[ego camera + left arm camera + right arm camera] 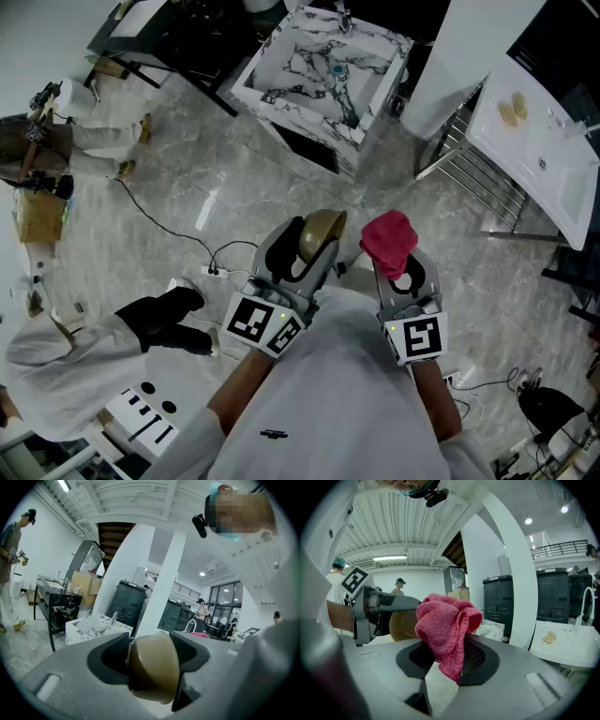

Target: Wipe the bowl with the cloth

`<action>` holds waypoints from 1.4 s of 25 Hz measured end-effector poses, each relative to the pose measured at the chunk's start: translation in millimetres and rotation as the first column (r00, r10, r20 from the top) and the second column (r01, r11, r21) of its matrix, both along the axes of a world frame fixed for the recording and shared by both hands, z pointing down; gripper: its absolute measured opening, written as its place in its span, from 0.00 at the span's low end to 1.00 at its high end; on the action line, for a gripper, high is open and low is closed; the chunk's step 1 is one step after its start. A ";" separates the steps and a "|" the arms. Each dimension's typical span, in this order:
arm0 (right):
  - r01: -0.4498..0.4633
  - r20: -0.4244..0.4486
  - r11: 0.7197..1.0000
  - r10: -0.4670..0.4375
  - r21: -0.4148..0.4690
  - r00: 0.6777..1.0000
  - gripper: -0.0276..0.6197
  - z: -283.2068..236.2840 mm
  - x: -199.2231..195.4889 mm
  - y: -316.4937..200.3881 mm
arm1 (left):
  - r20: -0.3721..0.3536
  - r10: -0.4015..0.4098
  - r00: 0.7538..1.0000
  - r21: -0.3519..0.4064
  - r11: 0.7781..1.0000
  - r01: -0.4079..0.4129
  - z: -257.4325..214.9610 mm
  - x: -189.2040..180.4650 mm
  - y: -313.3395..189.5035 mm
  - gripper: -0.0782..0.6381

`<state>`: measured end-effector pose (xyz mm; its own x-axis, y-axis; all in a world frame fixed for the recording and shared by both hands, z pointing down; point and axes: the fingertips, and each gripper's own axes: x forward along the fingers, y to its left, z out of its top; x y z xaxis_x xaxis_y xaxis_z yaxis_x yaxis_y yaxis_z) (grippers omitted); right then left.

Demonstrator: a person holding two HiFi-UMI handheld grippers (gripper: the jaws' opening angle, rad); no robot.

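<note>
Both tongs are loaded here. The left tongs (312,247) are clamped on the rim of a tan bowl (153,671). Its rounded outside faces the left gripper view's camera, and it sits wedged between the two jaws. The right tongs (397,261) are pinched on a pink cloth (446,629), which is bunched up in a lump above the jaws with a corner hanging down between them.

In the head view the bowl and cloth are just below the middle of the frame, held up over the marbled floor (187,187). They're side by side, bowl on the left and cloth on the right, near each other but not touching. The right gripper view also catches the bowl at its left, beside the cloth.

Farther off, a marble sink (323,66) sits at the top centre. A white counter (539,164) runs down the right edge with a small yellowish thing (512,111) on it. A person (56,131) stands at the upper left.
</note>
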<state>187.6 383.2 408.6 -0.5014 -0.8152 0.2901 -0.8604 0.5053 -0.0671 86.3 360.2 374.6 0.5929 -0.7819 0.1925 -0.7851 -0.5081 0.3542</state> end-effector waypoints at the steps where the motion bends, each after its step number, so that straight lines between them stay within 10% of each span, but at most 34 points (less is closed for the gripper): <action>1: -0.001 -0.001 1.000 0.001 -0.003 1.000 0.24 -2.0 -2.1 4.7 | -0.002 0.003 1.000 -0.003 1.000 -0.003 -2.3 -2.0 3.5 0.49; 35: 0.015 -0.037 0.999 -0.017 -0.046 0.999 0.26 -15.6 -179.1 -37.3 | -0.103 -0.042 0.994 -0.024 0.999 0.039 -10.4 -200.8 -16.8 0.49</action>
<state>8.6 345.9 393.0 -0.5027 -0.7924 0.3456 -0.8544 0.5163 -0.0588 -114.6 343.4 364.2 0.5784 -0.8019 0.1493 -0.7635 -0.4679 0.4451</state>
